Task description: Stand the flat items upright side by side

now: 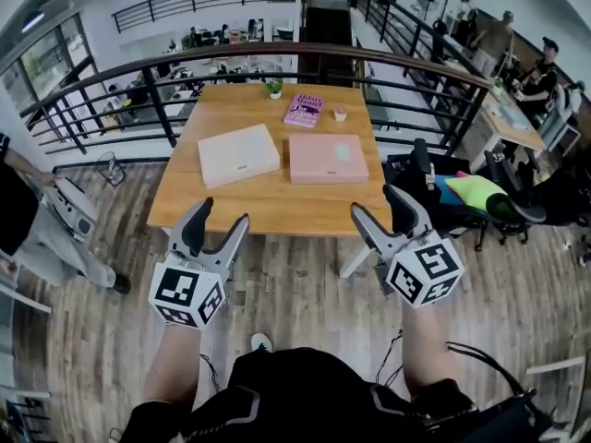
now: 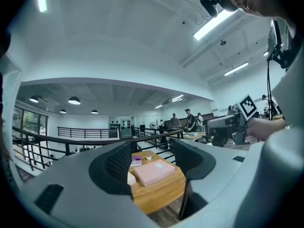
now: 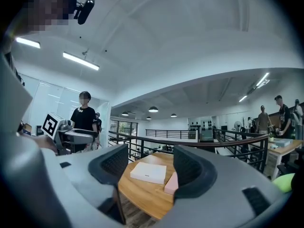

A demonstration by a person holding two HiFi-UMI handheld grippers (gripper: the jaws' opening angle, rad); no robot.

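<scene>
A cream flat box and a pink flat box lie side by side on the wooden table. Behind them a purple book lies flat too. My left gripper hovers short of the table's near edge, on the left, open and empty. My right gripper is level with it on the right, also open and empty. The pink box shows between the jaws in the left gripper view. In the right gripper view the cream box does, with the pink box partly hidden by a jaw.
A small potted plant and a little cup stand at the table's far side. A black railing runs behind the table. Chairs with bags sit to the right. A person stands at the left, others at the far right.
</scene>
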